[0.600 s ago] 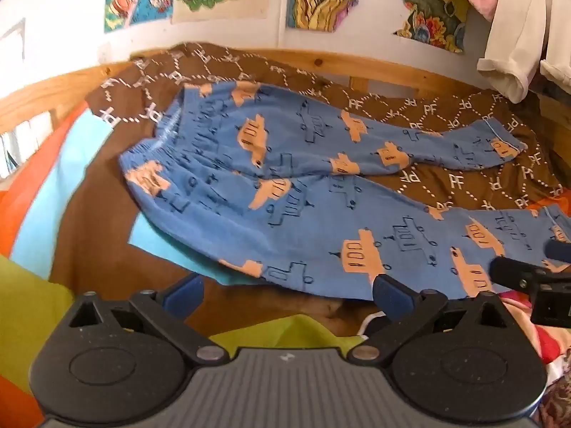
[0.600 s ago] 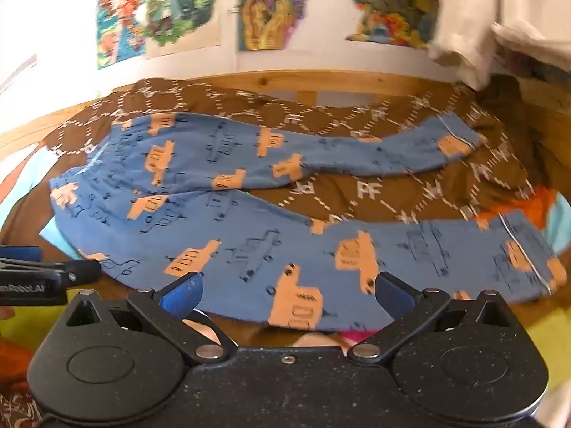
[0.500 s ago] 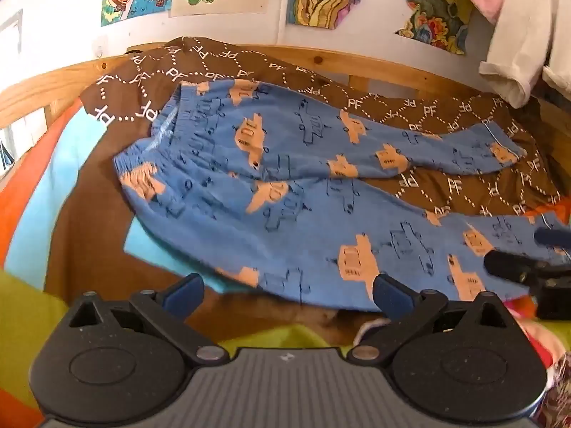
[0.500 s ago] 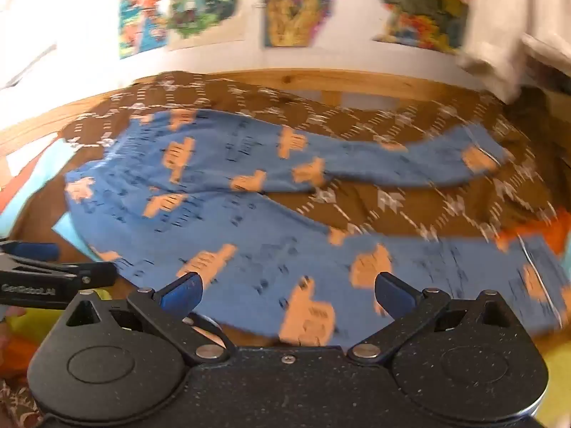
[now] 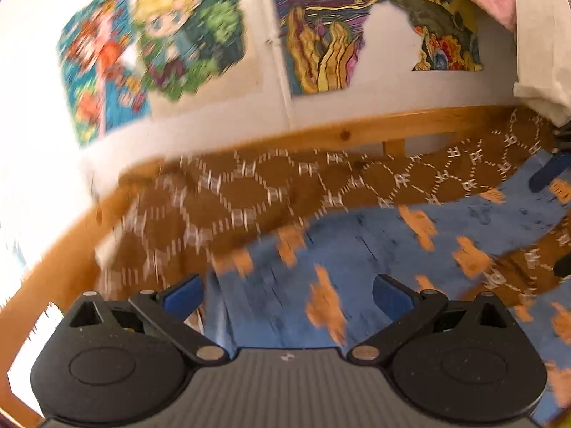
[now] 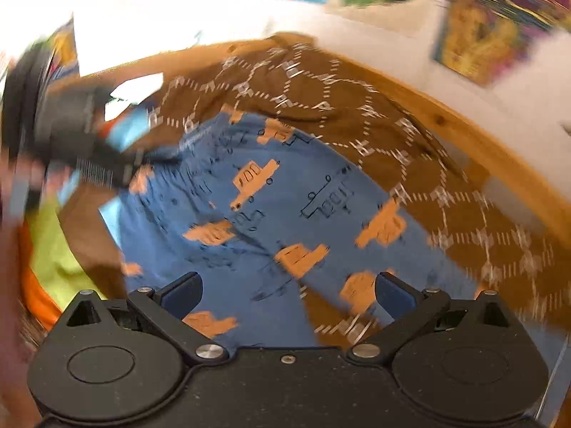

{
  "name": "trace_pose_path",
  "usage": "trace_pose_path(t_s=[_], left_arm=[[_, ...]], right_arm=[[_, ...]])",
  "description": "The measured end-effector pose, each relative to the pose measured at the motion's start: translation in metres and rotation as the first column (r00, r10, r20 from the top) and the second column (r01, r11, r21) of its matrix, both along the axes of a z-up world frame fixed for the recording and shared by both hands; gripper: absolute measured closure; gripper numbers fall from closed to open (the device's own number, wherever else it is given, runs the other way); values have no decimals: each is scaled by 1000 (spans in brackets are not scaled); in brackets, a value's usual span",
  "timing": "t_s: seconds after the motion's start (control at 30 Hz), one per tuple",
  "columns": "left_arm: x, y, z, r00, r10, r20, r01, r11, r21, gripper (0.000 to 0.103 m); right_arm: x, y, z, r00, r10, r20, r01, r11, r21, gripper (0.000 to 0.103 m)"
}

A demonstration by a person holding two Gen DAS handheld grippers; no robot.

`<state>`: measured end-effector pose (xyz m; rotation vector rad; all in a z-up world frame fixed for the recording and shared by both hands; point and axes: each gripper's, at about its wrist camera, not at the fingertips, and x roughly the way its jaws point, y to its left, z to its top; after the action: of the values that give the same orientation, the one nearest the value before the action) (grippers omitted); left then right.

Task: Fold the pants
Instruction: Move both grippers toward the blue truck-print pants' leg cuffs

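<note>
Lay spread flat on a brown blanket with a white lattice pattern point(image 5: 228, 196): blue cotton pants printed with orange trucks point(image 5: 357, 249), both views blurred. Held low over the fabric, left hand-held gripper point(image 5: 287, 290) with blue-padded fingers point(image 5: 182, 294) spread wide, nothing between them, pointed at the wooden bed rail point(image 5: 357, 133) and the colourful posters on the white wall point(image 5: 178, 35). Hovered above the pants point(image 6: 285, 196) near the crotch, right hand-held gripper point(image 6: 287, 290), likewise wide apart and empty. Showed at the left edge of the right view, dark and smeared: the other gripper.
</note>
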<state>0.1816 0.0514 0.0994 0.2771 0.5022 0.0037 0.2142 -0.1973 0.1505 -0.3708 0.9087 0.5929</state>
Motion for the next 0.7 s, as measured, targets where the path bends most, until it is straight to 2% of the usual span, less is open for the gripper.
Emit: trace_pose_path(t_s=[0.07,0.17,0.23,0.33,0.37,0.4,0.47,0.5,0.57,0.7], left_arm=[[27,-4,1,1000,-29,-6,30,994,106,0],[67,-13,-3,996,-73,-54,83,972,220,0],[89,-15,-5,991,-101,-87,120,961,249,0],[117,-17,-8,981,-135,-140,164,959,230,5],[123,-14,-10,976,-145,-162,179,959,222,11],[129,-15,-11,971,-152,-185,191,957,219,14],[140,-15,-19,954,-177,-242,233,945,230,24],[143,-14,-23,946,-190,-262,255,936,241,32],[150,-12,-28,932,-208,-298,287,924,254,57],[159,-9,-33,908,-225,-354,318,919,233,84]], right_arm=[[24,-2,-14,998,40,43,-38,998,-45,1],[70,-16,-35,999,-5,45,10,993,-118,1],[95,-30,-42,997,-31,67,38,993,-108,1],[136,-48,-47,989,-63,133,77,991,-105,1],[148,-52,-49,989,-62,131,75,992,-98,1],[162,-57,-54,994,-62,91,71,993,-94,1],[188,-62,-66,999,-45,-26,43,996,-79,13],[197,-60,-71,997,-31,-67,26,997,-67,14],[209,-55,-82,994,-4,-106,-4,997,-79,15],[212,-32,-97,991,56,-125,-71,991,-112,21]])
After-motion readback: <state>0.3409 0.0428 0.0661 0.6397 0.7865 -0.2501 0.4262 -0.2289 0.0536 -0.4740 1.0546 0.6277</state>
